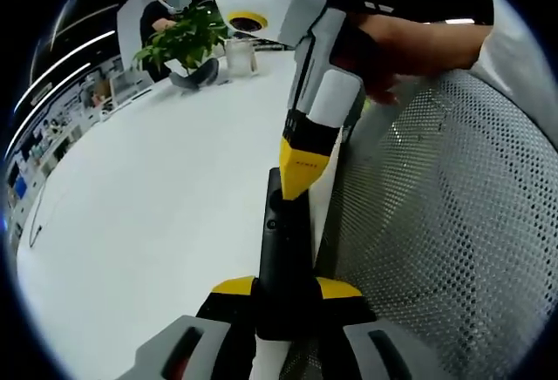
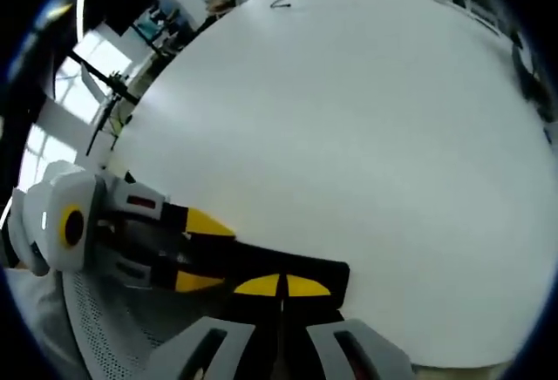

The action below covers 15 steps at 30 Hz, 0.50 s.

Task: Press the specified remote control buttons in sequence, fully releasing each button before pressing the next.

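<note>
Remote control clamped in your left gripper; right gripper closed, tip down on it (white table).

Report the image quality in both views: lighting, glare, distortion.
Left gripper view: bright even light, the white table nearly washed out, fisheye bending its edge, the remote sharp. Right gripper view: table glaring white, windows at the left overexposed, background curved and soft.

white table, mesh chair, potted plant
</note>
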{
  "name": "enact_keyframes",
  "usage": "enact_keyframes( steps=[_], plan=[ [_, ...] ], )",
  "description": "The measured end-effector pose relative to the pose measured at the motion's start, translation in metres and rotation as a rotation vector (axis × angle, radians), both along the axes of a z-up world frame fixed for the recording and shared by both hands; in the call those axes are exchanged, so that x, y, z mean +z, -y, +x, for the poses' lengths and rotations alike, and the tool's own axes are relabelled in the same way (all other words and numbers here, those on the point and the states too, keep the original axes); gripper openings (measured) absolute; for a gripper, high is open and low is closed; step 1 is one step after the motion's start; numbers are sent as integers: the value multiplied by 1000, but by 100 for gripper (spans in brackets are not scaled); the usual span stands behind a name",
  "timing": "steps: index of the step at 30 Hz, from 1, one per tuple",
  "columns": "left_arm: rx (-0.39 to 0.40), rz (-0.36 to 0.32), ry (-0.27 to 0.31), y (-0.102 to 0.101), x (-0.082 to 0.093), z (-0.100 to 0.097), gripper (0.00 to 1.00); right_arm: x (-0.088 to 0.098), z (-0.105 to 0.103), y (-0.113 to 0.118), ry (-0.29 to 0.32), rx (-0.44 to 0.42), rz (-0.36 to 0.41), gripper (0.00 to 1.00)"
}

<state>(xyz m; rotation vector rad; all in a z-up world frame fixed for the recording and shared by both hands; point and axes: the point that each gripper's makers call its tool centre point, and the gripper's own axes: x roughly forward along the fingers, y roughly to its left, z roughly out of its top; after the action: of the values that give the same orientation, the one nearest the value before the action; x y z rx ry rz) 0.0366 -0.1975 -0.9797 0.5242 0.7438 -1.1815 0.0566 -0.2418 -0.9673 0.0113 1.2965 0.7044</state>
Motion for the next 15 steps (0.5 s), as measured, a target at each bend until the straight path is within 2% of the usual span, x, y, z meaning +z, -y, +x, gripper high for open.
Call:
enact_keyframes(
  steps=[3, 5, 15],
  plan=[
    [-3, -5, -2, 1, 0, -1, 24, -5, -6, -3, -20, 32, -24, 0],
    [-6, -6, 1, 1, 0, 0, 24, -3, -5, -3, -8, 39, -30, 0],
    [8, -16, 1, 2, 1, 0, 24, -4, -2, 0, -23, 4, -13, 0]
  ],
)
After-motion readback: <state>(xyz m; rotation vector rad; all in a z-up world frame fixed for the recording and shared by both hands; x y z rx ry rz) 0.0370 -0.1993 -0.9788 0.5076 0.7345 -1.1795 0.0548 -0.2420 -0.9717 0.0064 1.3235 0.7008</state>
